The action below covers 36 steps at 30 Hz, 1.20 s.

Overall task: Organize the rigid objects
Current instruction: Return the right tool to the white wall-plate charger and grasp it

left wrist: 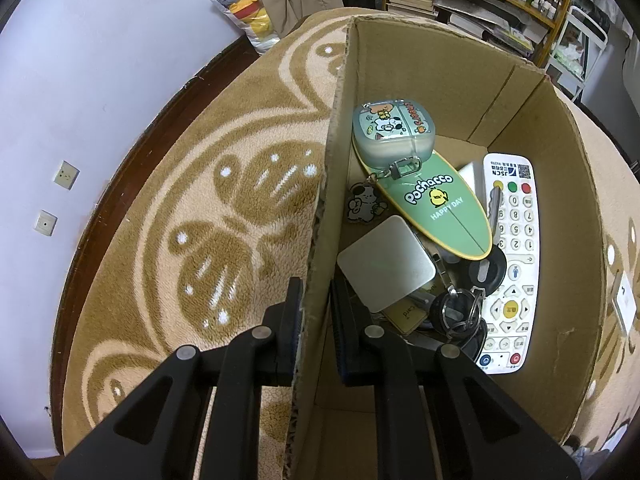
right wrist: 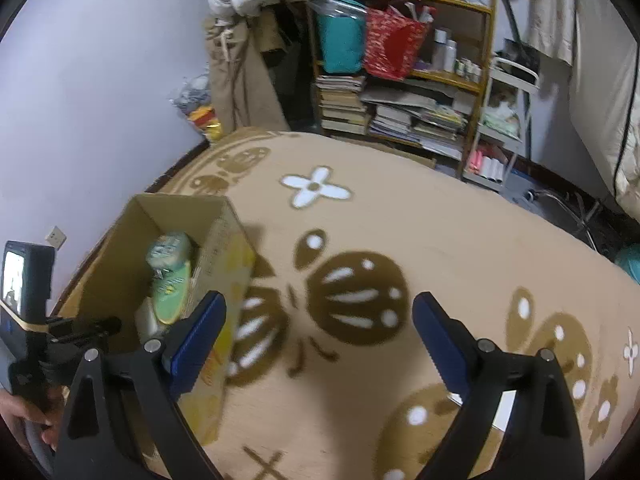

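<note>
An open cardboard box [left wrist: 532, 152] stands on the patterned rug. Inside lie a green Pochacco oval case [left wrist: 440, 208], a grey cartoon pouch [left wrist: 394, 132], a white remote [left wrist: 512, 256], a white square pad [left wrist: 386, 266], keys on a ring [left wrist: 460, 312] and a small charm [left wrist: 360, 204]. My left gripper [left wrist: 316, 320] is shut on the box's left wall [left wrist: 332, 128], one finger outside and one inside. My right gripper [right wrist: 320, 340] is open and empty above the rug, right of the box [right wrist: 224, 248]. The left gripper's handle [right wrist: 36, 328] shows at the far left.
The tan rug [right wrist: 440, 240] with brown and white motifs spreads around. A cluttered shelf with books and bags [right wrist: 400, 80] stands at the back. A wall with sockets [left wrist: 66, 174] and a dark skirting border the rug's left. A white item [left wrist: 624, 304] lies right of the box.
</note>
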Motion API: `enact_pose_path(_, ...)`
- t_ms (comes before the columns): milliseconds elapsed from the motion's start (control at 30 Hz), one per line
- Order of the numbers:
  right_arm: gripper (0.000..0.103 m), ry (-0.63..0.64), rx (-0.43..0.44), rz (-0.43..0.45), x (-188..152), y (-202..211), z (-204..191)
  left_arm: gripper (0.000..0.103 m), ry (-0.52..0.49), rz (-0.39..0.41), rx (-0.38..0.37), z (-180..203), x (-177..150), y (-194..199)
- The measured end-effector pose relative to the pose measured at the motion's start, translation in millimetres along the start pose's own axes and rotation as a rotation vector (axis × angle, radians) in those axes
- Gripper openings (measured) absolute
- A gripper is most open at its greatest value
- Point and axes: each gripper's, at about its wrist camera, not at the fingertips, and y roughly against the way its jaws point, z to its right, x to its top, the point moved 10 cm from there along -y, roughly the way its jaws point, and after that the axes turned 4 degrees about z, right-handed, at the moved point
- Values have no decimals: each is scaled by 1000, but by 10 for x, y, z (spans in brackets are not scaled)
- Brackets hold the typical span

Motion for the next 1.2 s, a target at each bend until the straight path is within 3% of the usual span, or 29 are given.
enact_pose_path(433,99,16,-90,-47,-240,35,700,13,-6,1,7,18,-5,7)
enact_pose_path(900,99,-97,-128,-174,-833,-168,1411,13,-2,-1,6,3,-8,11)
enact_pose_path(1200,99,-73,-193,-273,-1104,-337,1633,13,-5,-1,10,8,-4,13)
